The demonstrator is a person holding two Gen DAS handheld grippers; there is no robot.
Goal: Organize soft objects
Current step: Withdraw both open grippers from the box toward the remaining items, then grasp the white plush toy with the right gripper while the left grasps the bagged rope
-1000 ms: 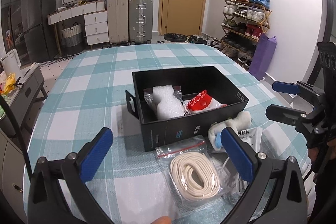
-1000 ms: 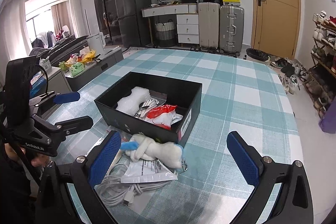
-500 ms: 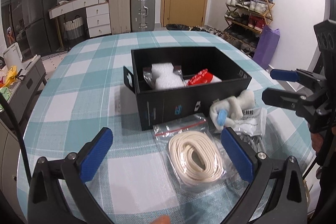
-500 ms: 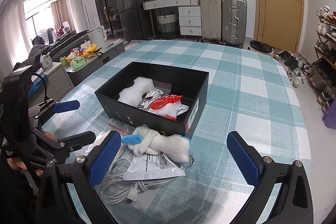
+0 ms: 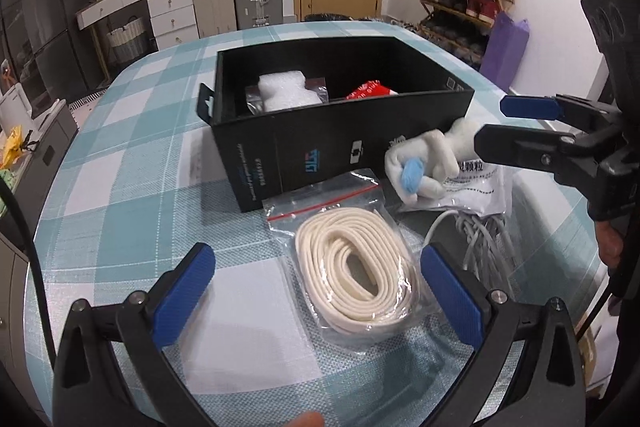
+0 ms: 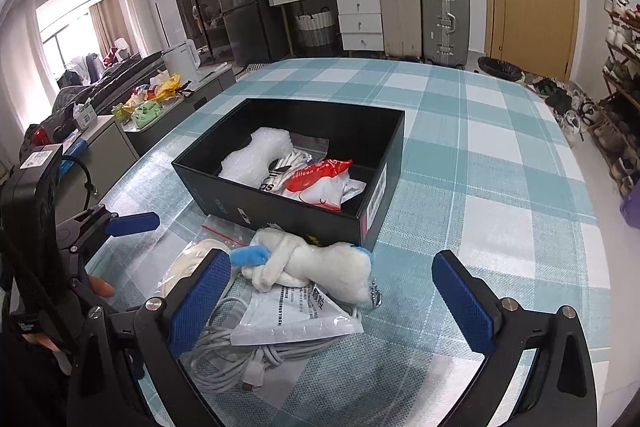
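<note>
Soft things lay in 2 groups on the checked table [image 6: 480, 155]. Nearest, both claws gaped wide and held nothing: the left gripper [image 5: 316, 293] hovered over 1 clear zip bag of coiled cream cord [image 5: 354, 267], while the right gripper [image 6: 332, 291] hung above 1 white plush toy [image 6: 320, 267] with blue tips. That toy rested on 1 printed white packet [image 6: 292, 319], which lay over 1 tangle of grey cable [image 6: 240, 355]. Just beyond, touching the toy, stood 1 open black box [image 6: 384, 155]. Inside it were 3 items: 1 white foam piece [image 6: 256, 159], 1 red-and-white bag [image 6: 320, 179] and 1 clear printed bag [image 6: 288, 163] between them.
</note>
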